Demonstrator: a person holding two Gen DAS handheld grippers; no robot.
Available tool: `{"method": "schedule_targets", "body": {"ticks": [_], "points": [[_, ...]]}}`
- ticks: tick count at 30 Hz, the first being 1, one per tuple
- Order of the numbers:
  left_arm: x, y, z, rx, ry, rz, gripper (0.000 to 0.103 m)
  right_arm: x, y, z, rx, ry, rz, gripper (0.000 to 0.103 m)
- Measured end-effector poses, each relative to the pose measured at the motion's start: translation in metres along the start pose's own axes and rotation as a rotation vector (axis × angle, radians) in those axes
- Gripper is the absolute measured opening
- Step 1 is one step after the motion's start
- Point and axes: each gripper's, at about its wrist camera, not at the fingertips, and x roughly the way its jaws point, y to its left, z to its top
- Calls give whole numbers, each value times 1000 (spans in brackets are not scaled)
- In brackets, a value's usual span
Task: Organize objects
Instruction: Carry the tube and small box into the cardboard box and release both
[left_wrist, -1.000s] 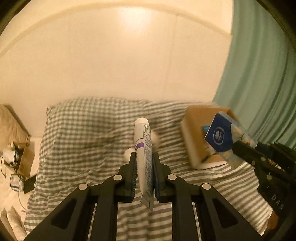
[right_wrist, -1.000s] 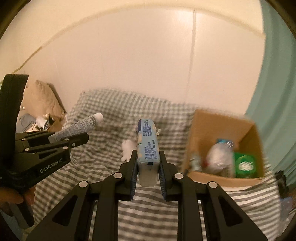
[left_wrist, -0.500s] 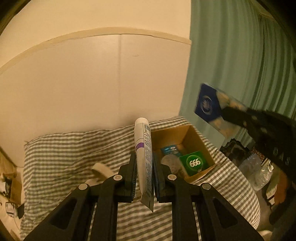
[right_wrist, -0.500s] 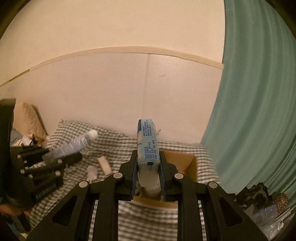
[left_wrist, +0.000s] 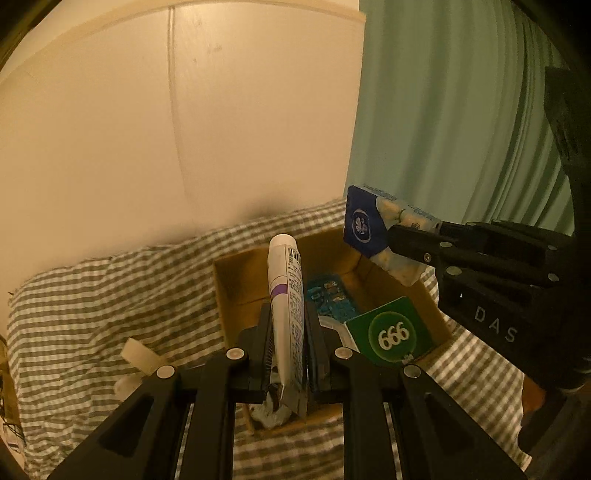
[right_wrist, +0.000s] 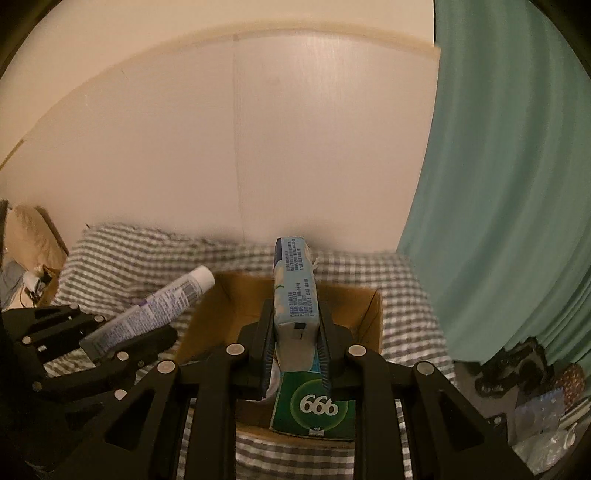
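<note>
My left gripper (left_wrist: 288, 314) is shut on a white tube (left_wrist: 286, 295) with a purple band, held upright over the near-left part of an open cardboard box (left_wrist: 236, 280). My right gripper (right_wrist: 295, 317) is shut on a blue and white tissue pack (right_wrist: 295, 291), above the same cardboard box (right_wrist: 229, 299). In the left wrist view the right gripper (left_wrist: 391, 240) comes in from the right with the tissue pack (left_wrist: 364, 225) over the box's far corner. In the right wrist view the left gripper (right_wrist: 122, 343) holds the tube (right_wrist: 159, 306) at the box's left edge.
The box sits on a grey and white checked bedspread (left_wrist: 103, 295) and holds a green "666" box (left_wrist: 391, 332), a teal packet (left_wrist: 328, 299) and other items. White objects (left_wrist: 140, 358) lie left of it. A green curtain (right_wrist: 509, 184) hangs at right, clutter (right_wrist: 535, 387) on the floor beneath.
Both grippers have swung right across the bed with their items. The box, first off to the right, now lies directly under both grippers.
</note>
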Motion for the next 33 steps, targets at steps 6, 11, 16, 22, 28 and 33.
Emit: {"method": "schedule_targets", "body": {"ticks": [6,11,16,22,28,33], "points": [[35,-3,-1,2,43,6,15,43,-26,-8,92,30,43,20],[58,-8,-3,7,77,5,15,70,-23,-16,116,65,65,20],[64,-9,-6,4,90,1,15,80,-23,-20,125,70,81,20],[52,-2,-6,-28,93,5,35,71,-33,-17,141,52,67,32],[6,14,-2,-76,53,43,69,39,-37,-13,174,19,19,59],[-47,52,-4,-96,-4,113,91,-4,-26,-14,184,3,-4,62]]}}
